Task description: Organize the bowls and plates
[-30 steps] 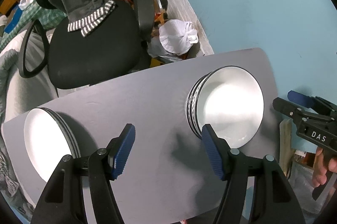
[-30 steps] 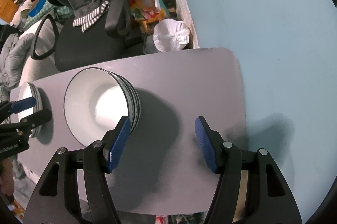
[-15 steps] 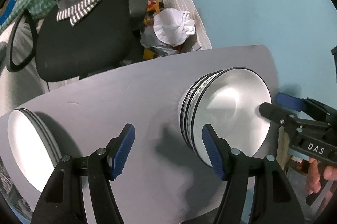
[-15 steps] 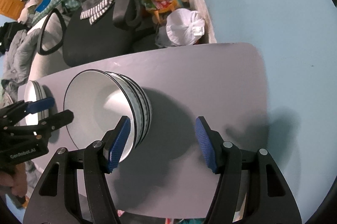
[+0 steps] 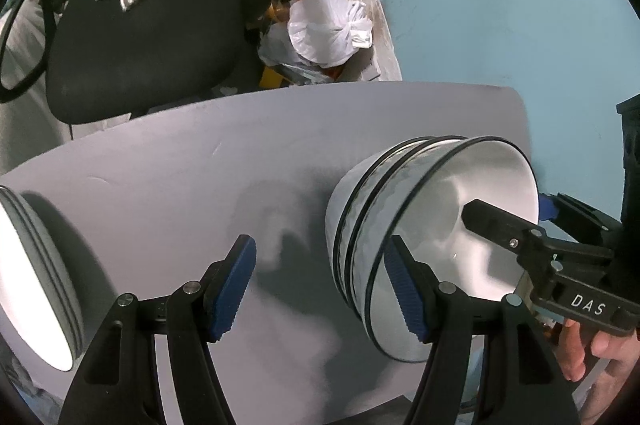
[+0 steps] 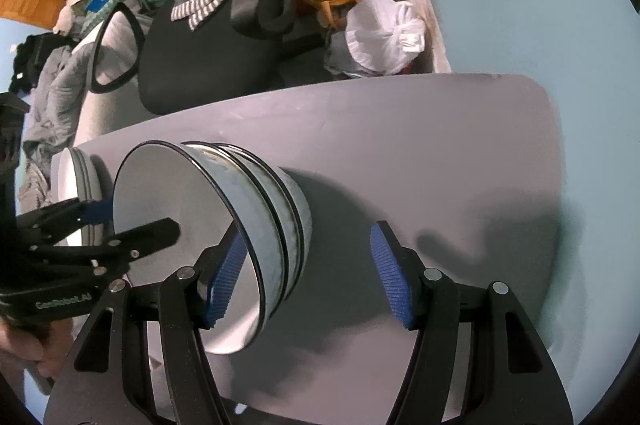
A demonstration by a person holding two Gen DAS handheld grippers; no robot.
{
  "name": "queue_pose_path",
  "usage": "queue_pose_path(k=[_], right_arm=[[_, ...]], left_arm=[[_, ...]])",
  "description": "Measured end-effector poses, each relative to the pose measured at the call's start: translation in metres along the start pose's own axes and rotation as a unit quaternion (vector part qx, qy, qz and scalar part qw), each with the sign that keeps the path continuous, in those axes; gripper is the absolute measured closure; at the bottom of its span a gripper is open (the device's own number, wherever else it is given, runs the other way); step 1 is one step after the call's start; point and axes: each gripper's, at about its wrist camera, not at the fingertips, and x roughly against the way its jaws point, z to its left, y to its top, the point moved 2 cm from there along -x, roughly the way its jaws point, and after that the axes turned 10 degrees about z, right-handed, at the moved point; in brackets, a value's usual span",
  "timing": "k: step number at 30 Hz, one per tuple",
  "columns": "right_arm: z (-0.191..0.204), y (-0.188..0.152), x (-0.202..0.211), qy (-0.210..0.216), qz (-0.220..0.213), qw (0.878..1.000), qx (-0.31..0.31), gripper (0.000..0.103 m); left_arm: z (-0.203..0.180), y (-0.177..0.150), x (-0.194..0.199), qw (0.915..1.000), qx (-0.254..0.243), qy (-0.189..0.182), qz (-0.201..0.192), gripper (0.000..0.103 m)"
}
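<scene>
We have both grippers over the grey table [image 5: 200, 161], flanking the stack of bowls [image 5: 384, 225] from opposite sides. The left gripper [image 5: 320, 285] has its jaws spread wide and holds nothing; the stack sits to its right, with the rim just behind its right pad. The right gripper [image 6: 308, 273] is equally wide open and empty; the stack lies to its left, its left pad close against the outer wall of the top bowl, though we cannot tell whether they touch. In the left wrist view one of its fingers reaches over the bowl's mouth. Both tools look about equally near. The stack of plates [image 5: 28, 273] rests well apart, at the table's left end, cut off by the frame edge. We cannot count the bowls surely.
</scene>
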Motion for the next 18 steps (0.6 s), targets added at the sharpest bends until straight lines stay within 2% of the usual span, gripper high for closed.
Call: queue_pose_path(k=[7, 8, 9, 10, 11, 13, 16, 18], right_arm=[[-0.001, 0.006, -0.007, 0.026, 0.012, 1.0, 0.002, 0.042], [-0.001, 0.006, -0.008, 0.029, 0.015, 0.999, 0.003, 0.045], [-0.002, 0.007, -0.009, 0.031, 0.018, 0.999, 0.004, 0.056], [-0.002, 0.007, -0.01, 0.038, 0.021, 0.999, 0.004, 0.062], [-0.003, 0.007, -0.011, 0.047, 0.023, 0.999, 0.004, 0.064], [-0.004, 0.007, -0.012, 0.058, 0.027, 0.998, 0.002, 0.07], [-0.004, 0.007, -0.012, 0.065, 0.029, 0.997, 0.003, 0.073], [-0.003, 0.006, -0.012, 0.07, 0.03, 0.997, 0.005, 0.077]], left_arm=[[0.006, 0.004, -0.006, 0.9992, 0.019, -0.033, 0.01, 0.035], [0.008, 0.004, -0.007, 0.9989, 0.024, -0.039, 0.011, 0.035], [0.01, 0.004, -0.007, 0.9982, 0.03, -0.049, 0.013, 0.035], [0.011, 0.004, -0.007, 0.9978, 0.033, -0.055, 0.014, 0.035], [0.012, 0.003, -0.007, 0.9975, 0.034, -0.061, 0.015, 0.041], [0.012, 0.002, -0.008, 0.997, 0.034, -0.067, 0.016, 0.046], [0.012, 0.0, -0.006, 0.9965, 0.034, -0.074, 0.018, 0.056], [0.011, -0.001, -0.005, 0.9963, 0.032, -0.077, 0.019, 0.065]])
